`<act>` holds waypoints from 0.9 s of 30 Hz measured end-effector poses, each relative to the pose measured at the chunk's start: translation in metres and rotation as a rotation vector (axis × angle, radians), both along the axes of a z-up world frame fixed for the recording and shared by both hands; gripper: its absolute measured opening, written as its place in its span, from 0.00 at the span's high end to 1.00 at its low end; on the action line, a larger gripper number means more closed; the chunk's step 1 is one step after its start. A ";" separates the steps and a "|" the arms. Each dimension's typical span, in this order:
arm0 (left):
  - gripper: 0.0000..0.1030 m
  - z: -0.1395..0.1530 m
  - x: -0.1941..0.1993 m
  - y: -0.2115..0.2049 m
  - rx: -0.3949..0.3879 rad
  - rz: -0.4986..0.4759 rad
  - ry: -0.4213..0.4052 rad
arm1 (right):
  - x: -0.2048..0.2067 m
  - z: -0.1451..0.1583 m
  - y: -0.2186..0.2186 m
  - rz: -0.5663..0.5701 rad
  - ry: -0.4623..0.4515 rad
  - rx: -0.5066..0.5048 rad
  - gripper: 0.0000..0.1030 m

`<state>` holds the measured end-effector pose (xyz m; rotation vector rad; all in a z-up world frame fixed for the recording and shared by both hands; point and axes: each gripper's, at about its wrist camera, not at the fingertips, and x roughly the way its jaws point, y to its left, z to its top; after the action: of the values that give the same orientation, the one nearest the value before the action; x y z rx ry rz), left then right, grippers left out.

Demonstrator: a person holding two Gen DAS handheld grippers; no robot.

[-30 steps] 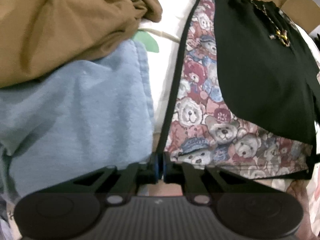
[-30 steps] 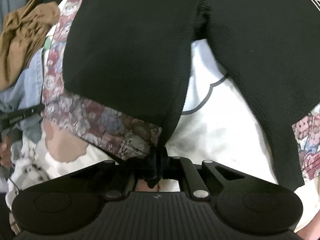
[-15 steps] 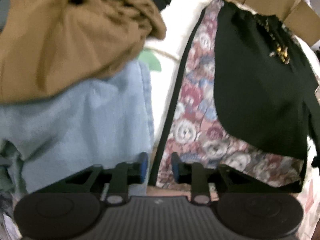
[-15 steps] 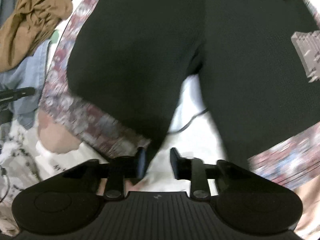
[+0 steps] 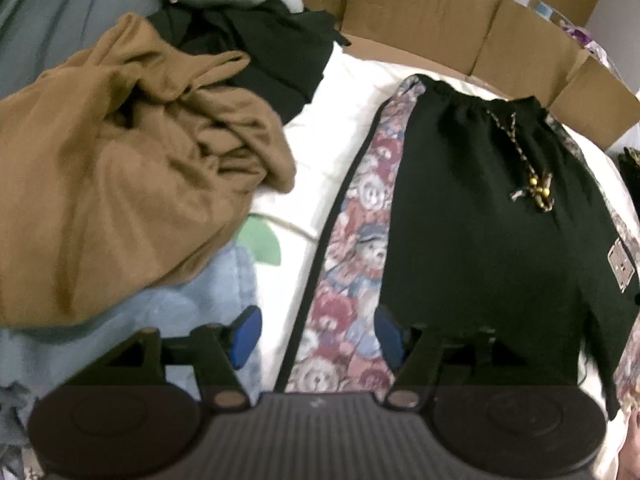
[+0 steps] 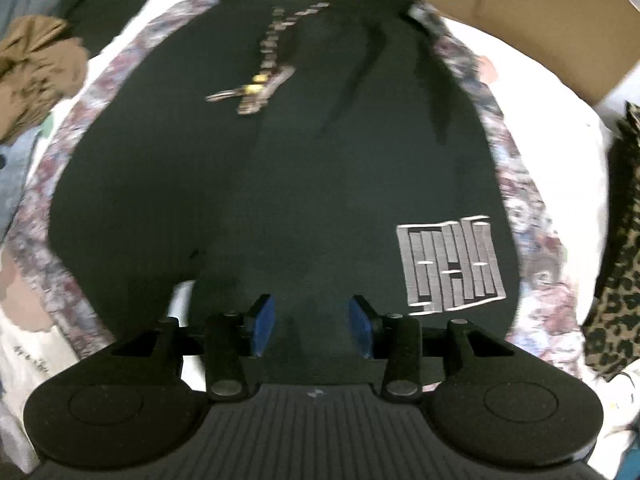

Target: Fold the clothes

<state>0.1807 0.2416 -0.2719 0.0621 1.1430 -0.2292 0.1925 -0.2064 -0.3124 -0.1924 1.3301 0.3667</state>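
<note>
**Shorts spread flat, both grippers free**

White bedding [image 5: 352, 92] under everything, cardboard wall [image 5: 420, 12] across the top of the frame. My left gripper [image 5: 316, 336] has just been opening, jaws apart, nothing between them. My right gripper [image 6: 310, 320] has just been opening too, empty above dark cloth. The black shorts [image 6: 280, 184] lie centre frame, teddy-bear side panel [image 5: 360, 248] at their left edge. Left view alone gives the brown garment [image 5: 120, 184] heaped upper left over a blue one [image 5: 192, 312]. Right view alone shows a grey logo [image 6: 450, 266] lower right and leopard-print fabric [image 6: 616, 280] at the right edge.
</note>
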 end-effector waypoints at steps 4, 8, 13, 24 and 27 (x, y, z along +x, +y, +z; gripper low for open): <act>0.37 -0.004 0.009 -0.014 0.022 -0.016 0.023 | 0.017 -0.005 -0.016 -0.009 -0.045 -0.020 0.53; 0.37 -0.006 0.022 -0.028 0.055 -0.040 0.011 | 0.038 -0.008 -0.032 -0.072 -0.113 0.002 0.53; 0.36 -0.011 0.043 -0.042 0.066 -0.007 -0.005 | 0.059 -0.005 -0.054 -0.183 -0.215 0.022 0.53; 0.38 -0.025 0.075 -0.081 0.024 -0.008 -0.045 | 0.064 -0.035 -0.086 -0.221 -0.276 0.066 0.53; 0.40 -0.030 0.080 -0.089 0.032 -0.018 -0.053 | 0.061 -0.048 -0.093 -0.218 -0.266 0.063 0.53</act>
<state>0.2610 0.1527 -0.3019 0.1056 1.0938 -0.2239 0.2534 -0.2999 -0.3602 -0.0408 1.0637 0.1904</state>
